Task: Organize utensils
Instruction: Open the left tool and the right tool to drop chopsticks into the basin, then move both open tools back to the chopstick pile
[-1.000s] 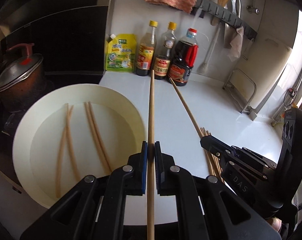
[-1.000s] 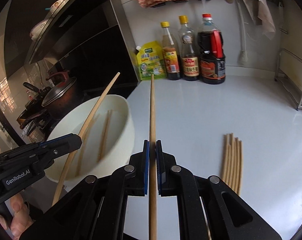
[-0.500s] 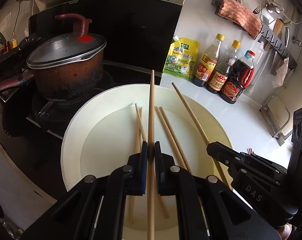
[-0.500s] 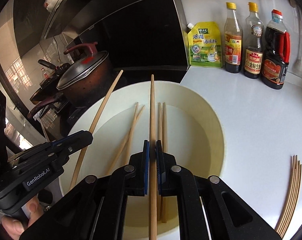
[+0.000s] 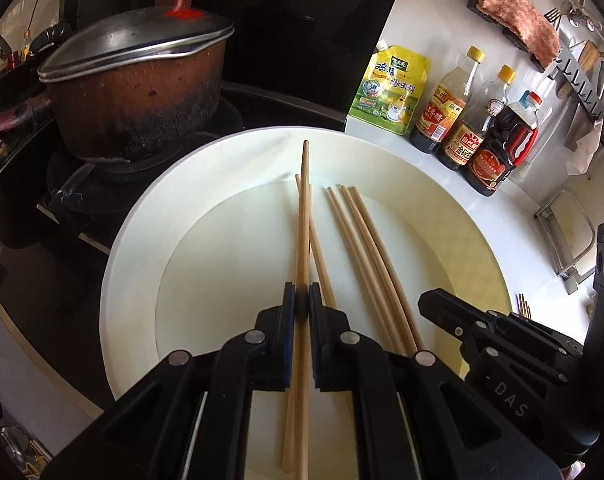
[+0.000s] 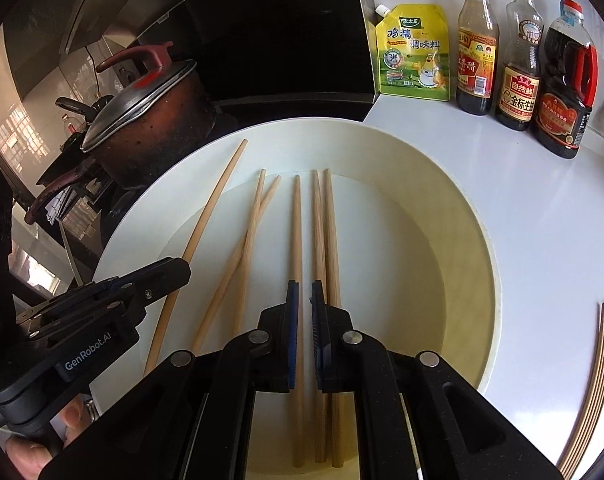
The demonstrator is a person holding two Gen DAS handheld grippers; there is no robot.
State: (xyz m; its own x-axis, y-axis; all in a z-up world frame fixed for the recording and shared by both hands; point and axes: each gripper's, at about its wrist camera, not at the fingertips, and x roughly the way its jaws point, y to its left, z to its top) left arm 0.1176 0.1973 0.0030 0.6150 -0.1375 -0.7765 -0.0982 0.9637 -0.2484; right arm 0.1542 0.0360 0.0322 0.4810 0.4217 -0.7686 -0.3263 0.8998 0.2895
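Note:
A white bowl (image 5: 142, 216) (image 6: 489, 264) holds several wooden chopsticks lying lengthwise. My left gripper (image 5: 302, 304) (image 6: 182, 268) is shut on one chopstick (image 5: 303, 220) (image 6: 214, 208), which slants over the bowl's left side with its tip near the far rim. My right gripper (image 6: 305, 290) (image 5: 423, 302) hangs low over the middle of the bowl. Its jaws stand a narrow slit apart with nothing pressed between them. One chopstick (image 6: 296, 232) lies on the bowl floor just under them, beside a pair (image 6: 325, 232).
A lidded brown pot (image 5: 138, 92) sits on the stove just behind the bowl on the left. A yellow pouch (image 6: 413, 52) and three sauce bottles (image 6: 517, 52) line the back wall. A bundle of chopsticks (image 6: 599, 380) lies on the white counter to the right.
Both grippers swung left from the counter to over the bowl and sank lower. The right gripper's chopstick has left its jaws and now lies in the bowl. The left one still grips its chopstick.

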